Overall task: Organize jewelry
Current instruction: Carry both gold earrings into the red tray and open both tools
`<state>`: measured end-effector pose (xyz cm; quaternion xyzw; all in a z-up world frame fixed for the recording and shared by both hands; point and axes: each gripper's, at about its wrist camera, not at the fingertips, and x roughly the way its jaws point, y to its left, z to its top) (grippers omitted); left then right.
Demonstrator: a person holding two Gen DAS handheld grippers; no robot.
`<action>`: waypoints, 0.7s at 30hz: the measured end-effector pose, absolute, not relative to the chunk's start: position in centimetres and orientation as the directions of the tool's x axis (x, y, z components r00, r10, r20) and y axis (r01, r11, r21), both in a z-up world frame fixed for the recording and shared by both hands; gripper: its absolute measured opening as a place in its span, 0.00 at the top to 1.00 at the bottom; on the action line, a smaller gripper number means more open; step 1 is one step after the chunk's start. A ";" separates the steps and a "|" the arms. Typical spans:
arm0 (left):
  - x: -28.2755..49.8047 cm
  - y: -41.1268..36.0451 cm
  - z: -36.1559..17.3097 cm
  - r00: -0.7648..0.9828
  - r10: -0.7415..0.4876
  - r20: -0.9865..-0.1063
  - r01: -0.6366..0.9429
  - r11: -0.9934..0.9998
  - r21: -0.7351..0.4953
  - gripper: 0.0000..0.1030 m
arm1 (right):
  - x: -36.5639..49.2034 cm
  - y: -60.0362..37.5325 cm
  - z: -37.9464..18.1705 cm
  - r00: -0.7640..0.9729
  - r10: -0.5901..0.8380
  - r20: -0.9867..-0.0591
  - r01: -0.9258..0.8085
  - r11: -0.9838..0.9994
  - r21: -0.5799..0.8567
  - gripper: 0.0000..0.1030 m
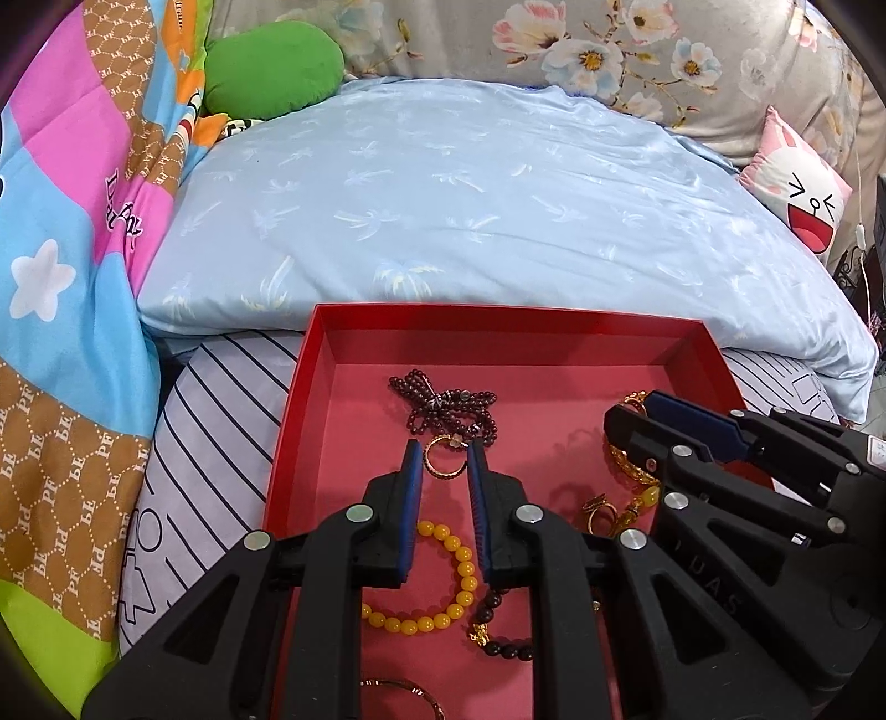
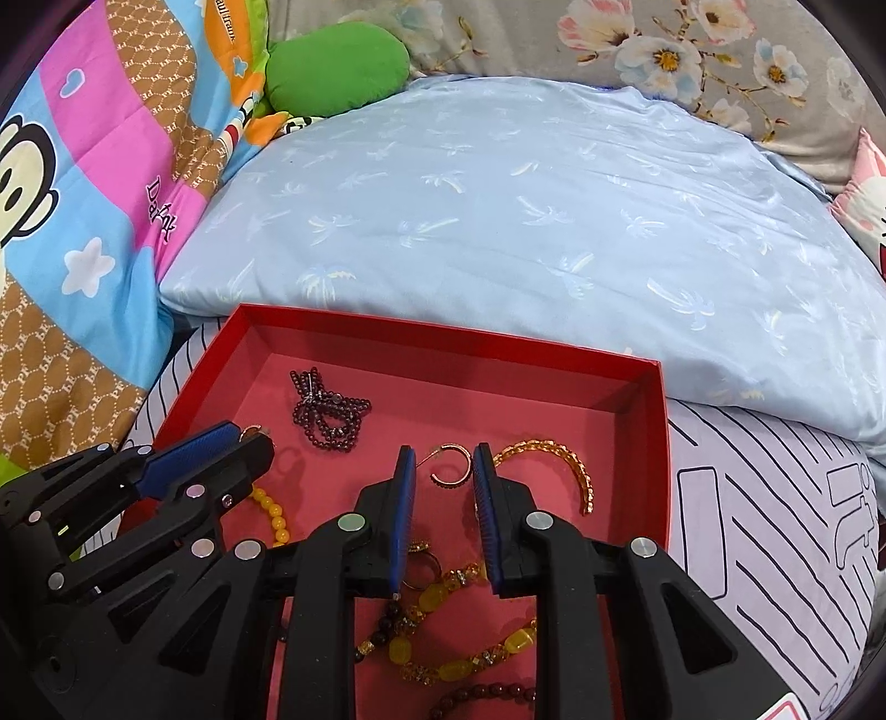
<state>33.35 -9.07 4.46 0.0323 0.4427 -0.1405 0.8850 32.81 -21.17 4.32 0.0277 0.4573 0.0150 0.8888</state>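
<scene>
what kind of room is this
Most likely a bedroom, on a bed: a light blue pillow, a colourful cartoon quilt and a striped sheet surround the red jewelry tray.

This is a bedroom in a home, and the work is done on a bed. The landmark is the large pale blue pillow (image 1: 487, 210) with a faint palm print. Behind it runs grey bedding printed with big flowers (image 1: 609, 50). To its left lies a bright patchwork quilt (image 1: 72, 266) with a cartoon monkey, stars and lettering, and a green plush cushion (image 1: 274, 69) sits at the pillow's far left corner. At its right edge leans a small pink cushion with a laughing cartoon face (image 1: 797, 191). In front of the pillow, a lilac sheet with dark stripes (image 2: 775, 526) covers the mattress, and a red cardboard box tray (image 1: 498, 321) of jewellery rests on it.
</scene>
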 end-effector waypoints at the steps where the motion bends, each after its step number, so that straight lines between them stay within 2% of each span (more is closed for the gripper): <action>1: 33.3 -9.1 4.5 0.571 -0.219 -0.791 0.277 0.959 -0.066 0.84 | 32.8 -21.2 4.3 0.583 0.052 -0.811 -0.001 0.998 0.063 0.80; 3: 33.3 -9.1 4.5 0.573 -0.212 -0.792 0.273 0.960 -0.059 0.82 | 32.8 -21.2 4.3 0.583 0.052 -0.811 -0.001 0.998 0.063 0.77; 5: 33.4 -9.1 4.4 0.573 -0.204 -0.794 0.265 0.963 -0.056 0.73 | 32.8 -21.3 4.4 0.585 0.053 -0.809 -0.002 0.998 0.064 0.74; 6: 33.4 -9.1 4.4 0.575 -0.197 -0.794 0.260 0.964 -0.052 0.72 | 32.8 -21.2 4.4 0.587 0.045 -0.808 0.000 0.998 0.056 0.74; 13: 33.3 -9.1 4.5 0.577 -0.195 -0.793 0.258 0.965 -0.049 0.71 | 32.7 -21.2 4.5 0.593 0.032 -0.804 0.006 0.999 0.044 0.73; 21: 32.0 -8.9 5.6 0.599 -0.187 -0.779 0.256 0.966 -0.036 0.71 | 30.6 -21.3 6.1 0.617 -0.012 -0.787 0.041 0.999 0.017 0.65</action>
